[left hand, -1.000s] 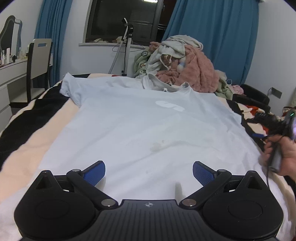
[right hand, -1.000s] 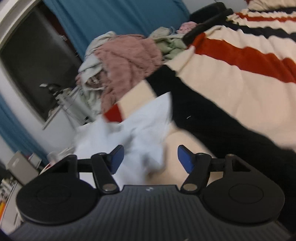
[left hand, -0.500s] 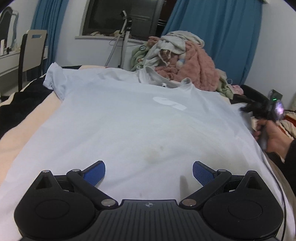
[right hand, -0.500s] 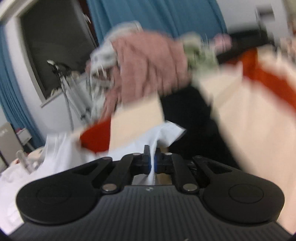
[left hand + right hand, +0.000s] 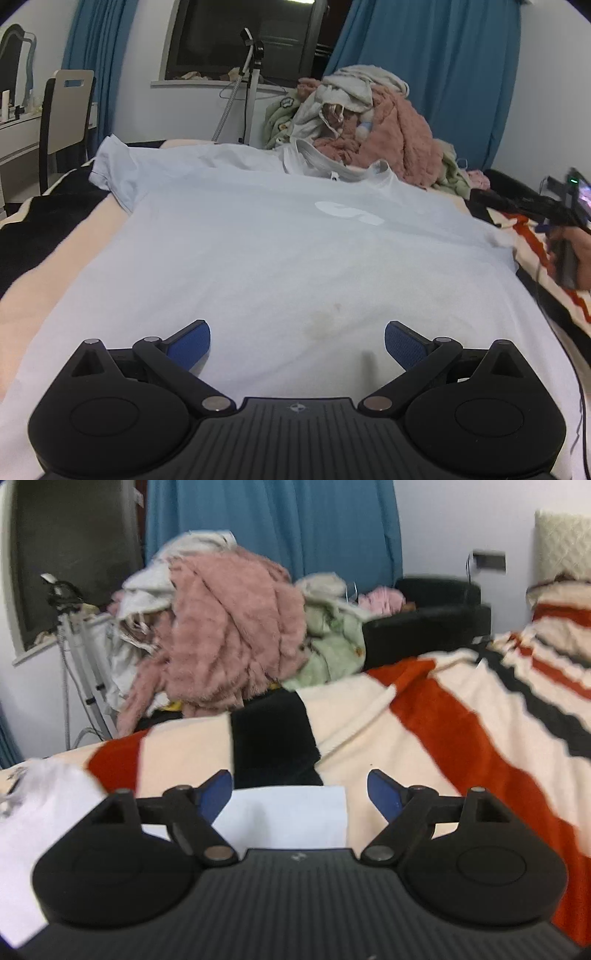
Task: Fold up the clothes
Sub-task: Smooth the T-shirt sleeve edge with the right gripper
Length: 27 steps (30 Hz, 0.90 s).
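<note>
Left tongs (image 5: 297,341) released above hem of pale blue T-shirt (image 5: 258,251), shirt spread flat on striped blanket (image 5: 461,716), right tongs (image 5: 300,788) released over a sleeve edge, heap of clothes (image 5: 369,129) beyond collar, blue curtains (image 5: 443,66) behind.

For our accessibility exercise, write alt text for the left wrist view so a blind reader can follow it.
A pale blue T-shirt lies spread flat on a bed, with the open left claw hovering over its near hem. A heap of clothes sits beyond the collar, and the right claw shows at the right edge.
</note>
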### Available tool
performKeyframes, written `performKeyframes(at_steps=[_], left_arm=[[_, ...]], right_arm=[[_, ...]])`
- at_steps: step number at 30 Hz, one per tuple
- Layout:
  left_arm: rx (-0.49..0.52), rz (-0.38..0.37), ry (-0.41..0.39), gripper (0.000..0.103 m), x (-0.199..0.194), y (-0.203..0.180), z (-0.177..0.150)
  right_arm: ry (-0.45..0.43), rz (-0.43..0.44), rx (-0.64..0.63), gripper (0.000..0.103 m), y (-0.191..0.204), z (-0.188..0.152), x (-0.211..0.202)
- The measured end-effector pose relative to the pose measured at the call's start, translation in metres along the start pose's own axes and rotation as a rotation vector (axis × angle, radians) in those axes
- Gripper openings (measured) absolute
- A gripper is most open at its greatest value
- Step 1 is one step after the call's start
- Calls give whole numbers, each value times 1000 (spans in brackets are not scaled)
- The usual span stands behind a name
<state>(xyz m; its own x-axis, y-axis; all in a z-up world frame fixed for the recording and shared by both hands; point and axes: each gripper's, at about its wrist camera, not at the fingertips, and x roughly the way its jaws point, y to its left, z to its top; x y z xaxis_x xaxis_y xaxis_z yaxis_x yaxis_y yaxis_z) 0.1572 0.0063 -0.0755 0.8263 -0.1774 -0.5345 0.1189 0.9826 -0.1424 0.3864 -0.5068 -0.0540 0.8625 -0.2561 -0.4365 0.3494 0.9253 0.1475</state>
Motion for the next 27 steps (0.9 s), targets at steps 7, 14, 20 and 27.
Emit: performKeyframes(at_steps=[7,14,20,27], left_arm=[[-36,-5,-40,102,-37,4,7],[24,32,-71,102,-103,-4,9],[52,31,-122,102,-157,-3,7],[22,14,-172,102,-180,-2,5]], right_arm=[[-45,101,78,82,20,-33,-162],[-4,209,91,82,60,-85,-301],[-117,289,-43,82,88,-127,-384],[-125,324,-71,82,97,-152,-402]])
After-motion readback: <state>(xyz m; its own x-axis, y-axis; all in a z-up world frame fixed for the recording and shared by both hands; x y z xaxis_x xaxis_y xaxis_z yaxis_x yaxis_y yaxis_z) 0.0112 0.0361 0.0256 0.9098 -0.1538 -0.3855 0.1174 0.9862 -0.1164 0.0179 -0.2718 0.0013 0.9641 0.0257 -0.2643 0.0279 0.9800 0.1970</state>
